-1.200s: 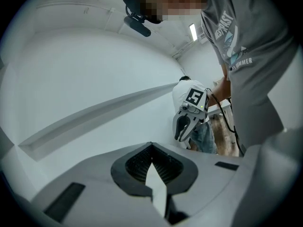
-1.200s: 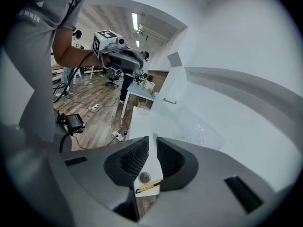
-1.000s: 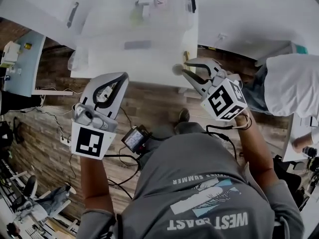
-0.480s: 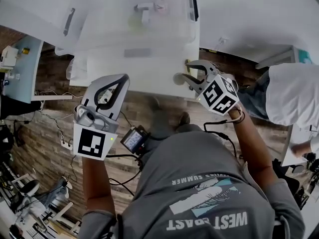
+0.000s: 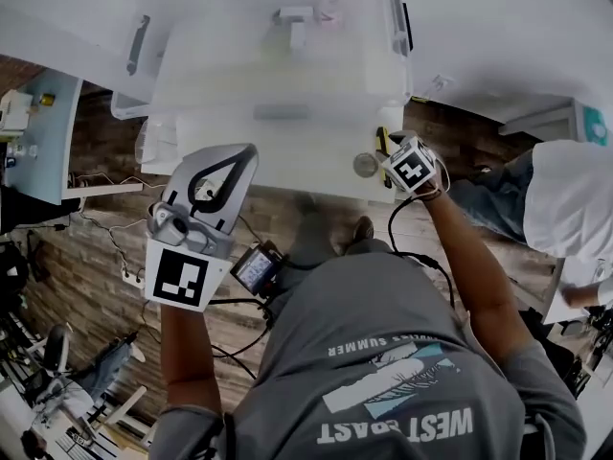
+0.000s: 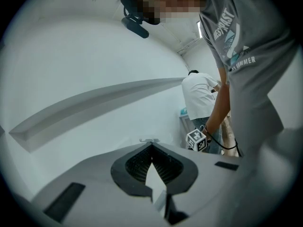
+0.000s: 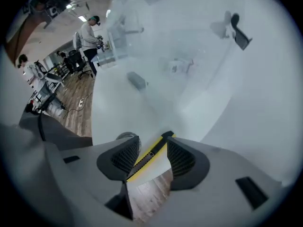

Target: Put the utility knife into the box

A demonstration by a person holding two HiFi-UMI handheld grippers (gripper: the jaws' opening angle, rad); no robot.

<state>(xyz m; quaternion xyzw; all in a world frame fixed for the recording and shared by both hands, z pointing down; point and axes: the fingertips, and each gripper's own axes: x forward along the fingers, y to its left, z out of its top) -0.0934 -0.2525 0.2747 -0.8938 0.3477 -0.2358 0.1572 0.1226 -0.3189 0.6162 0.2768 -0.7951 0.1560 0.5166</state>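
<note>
- White table (image 5: 287,151) is bearing a clear box (image 5: 239,56).
- We are just opening the right gripper (image 7: 152,141) astride the yellow utility knife (image 7: 146,157), pads clear of it.
- We are holding the left gripper (image 6: 150,143) closed, empty.

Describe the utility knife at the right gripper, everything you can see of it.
The utility knife is long and slim, yellow with a black strip along it and a black end, and looks like plastic. It lies at the edge of the white table, slanting between the jaws of the right gripper, which have just been opening. The pads do not press on it.
</note>
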